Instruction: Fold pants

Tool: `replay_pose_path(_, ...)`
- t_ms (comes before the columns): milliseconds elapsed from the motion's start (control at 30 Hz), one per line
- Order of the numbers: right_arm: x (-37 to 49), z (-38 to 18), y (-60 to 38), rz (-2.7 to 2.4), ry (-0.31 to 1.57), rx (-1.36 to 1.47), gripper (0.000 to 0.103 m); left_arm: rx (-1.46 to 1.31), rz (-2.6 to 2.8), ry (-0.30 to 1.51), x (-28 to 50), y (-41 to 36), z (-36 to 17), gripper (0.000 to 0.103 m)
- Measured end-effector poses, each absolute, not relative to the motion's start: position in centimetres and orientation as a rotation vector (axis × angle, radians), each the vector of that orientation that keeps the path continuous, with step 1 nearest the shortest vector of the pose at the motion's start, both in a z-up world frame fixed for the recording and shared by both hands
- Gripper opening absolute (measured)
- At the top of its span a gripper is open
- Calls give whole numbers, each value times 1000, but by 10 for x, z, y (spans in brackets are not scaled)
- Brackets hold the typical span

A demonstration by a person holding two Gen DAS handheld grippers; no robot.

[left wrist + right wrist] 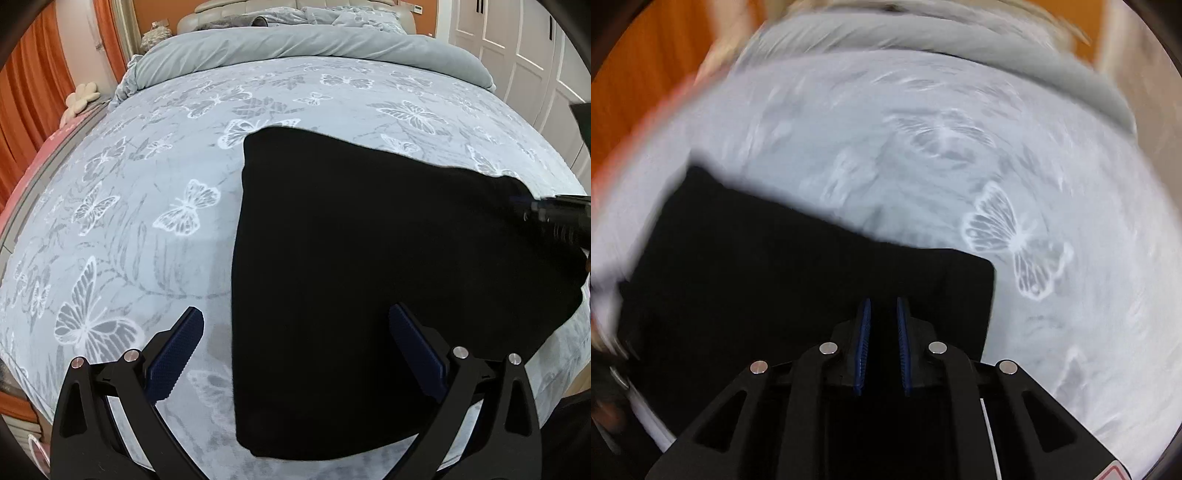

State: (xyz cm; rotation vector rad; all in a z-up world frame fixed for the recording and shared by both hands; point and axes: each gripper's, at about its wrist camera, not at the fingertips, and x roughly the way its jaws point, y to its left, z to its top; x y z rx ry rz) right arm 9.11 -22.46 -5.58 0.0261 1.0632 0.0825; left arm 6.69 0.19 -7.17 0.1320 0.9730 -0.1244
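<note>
Gripping a corner of the black, soft knit pants (798, 295), the right tool (882, 306) has its blue-padded fingers drawn almost together, and dark cloth fills the narrow slot between them; from that view the garment spreads away to the left and ahead of the tool, its right edge just beside the fingers. The heavy blur there suggests this hand is travelling, probably carrying the corner across. The left tool (295, 332) hangs with its jaws spread wide and nothing between its pads: one finger (177, 354) sits over bare bedding, the other over the cloth, so the pants' left edge runs up between them. In this view the pants (351, 277) lie as a broad, already doubled panel on the pale blue butterfly-print bedspread (147, 184), long axis running away from the near edge of the bed, with the right tool (554, 218) entering at the far right corner. The fold, I judge, turns on that right corner coming over toward the left edge, which the left hand is nearer to pin. Beyond lies a rolled grey duvet (314, 48).
</note>
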Motion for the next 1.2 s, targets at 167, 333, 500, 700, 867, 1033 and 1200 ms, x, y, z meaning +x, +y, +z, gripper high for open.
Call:
replay_pose_path(167, 86, -21, -203, 134, 935, 10, 13, 135, -121, 973, 66, 4, -70, 98)
replay_pose_path(333, 99, -48, -217, -35, 1006, -25, 8, 134, -116, 967, 65, 4, -68, 98)
replay_pose_path(500, 52, -9, -208, 98, 877, 49, 22, 134, -123, 966, 62, 4, -67, 98)
replay_pose_path(700, 8, -23, -239, 37, 921, 80, 46, 142, -132, 951, 54, 2, -63, 98)
replay_pose_path(867, -37, -33, -269, 77, 895, 216, 53, 38, -157, 926, 48, 21, -46, 98)
replay_pose_path(1033, -55, -54, -253, 145, 937, 217, 54, -20, -118, 998, 57, 36, -61, 98)
replay_pose_path(1200, -35, -77, -245, 111, 1023, 141, 28, 52, -105, 989, 52, 24, -69, 98)
